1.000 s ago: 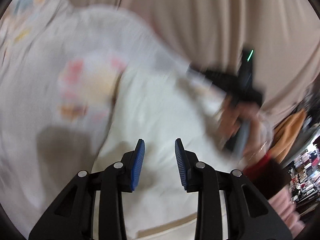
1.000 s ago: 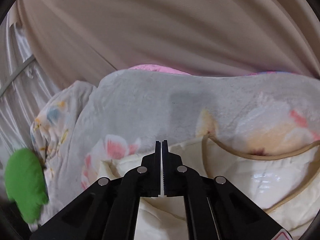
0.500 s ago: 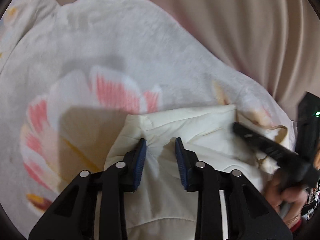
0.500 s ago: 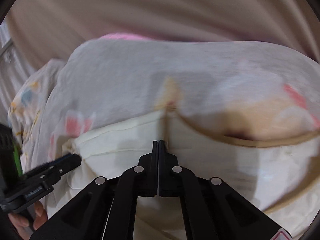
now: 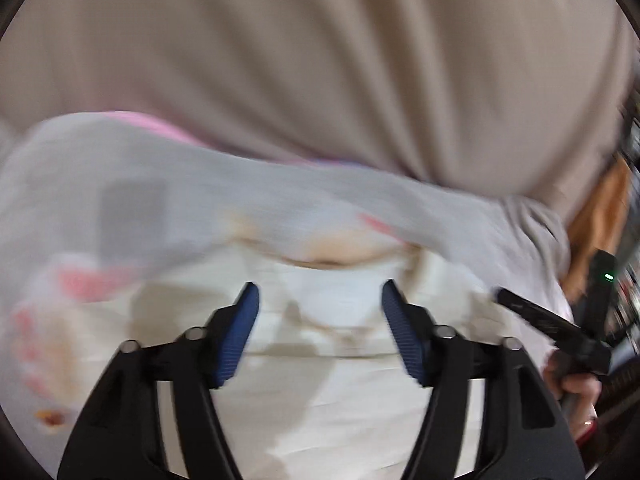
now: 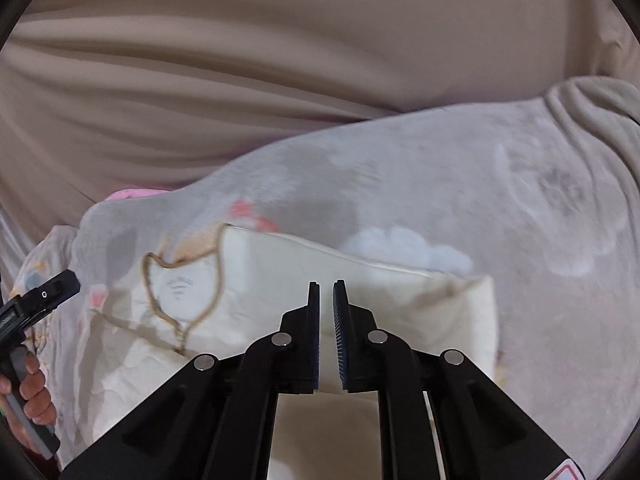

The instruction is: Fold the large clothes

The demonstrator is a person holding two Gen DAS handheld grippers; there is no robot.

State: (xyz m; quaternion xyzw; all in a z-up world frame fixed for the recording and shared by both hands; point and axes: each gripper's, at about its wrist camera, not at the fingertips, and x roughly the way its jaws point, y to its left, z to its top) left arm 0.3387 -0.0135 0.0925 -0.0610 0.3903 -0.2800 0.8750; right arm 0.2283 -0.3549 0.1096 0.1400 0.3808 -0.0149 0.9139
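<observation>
Blanket (image 6: pixel 520 184), cream garment (image 6: pixel 280 272) below tools

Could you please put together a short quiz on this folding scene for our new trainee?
1. True or false: the left gripper is clamped on the cream garment.
2. What does the cream garment lie on? A) a bare wooden table B) a grey blanket with a pink flower print C) a green towel
3. Fill in: the tan drawstring lies on the garment to the ____ of the right gripper in the right wrist view.

Key
1. False: its blue fingers stand wide apart, having just opened, with nothing pinched.
2. B, the grey blanket.
3. Left. The right gripper has just opened to a narrow gap; no cloth shows in it.
</observation>
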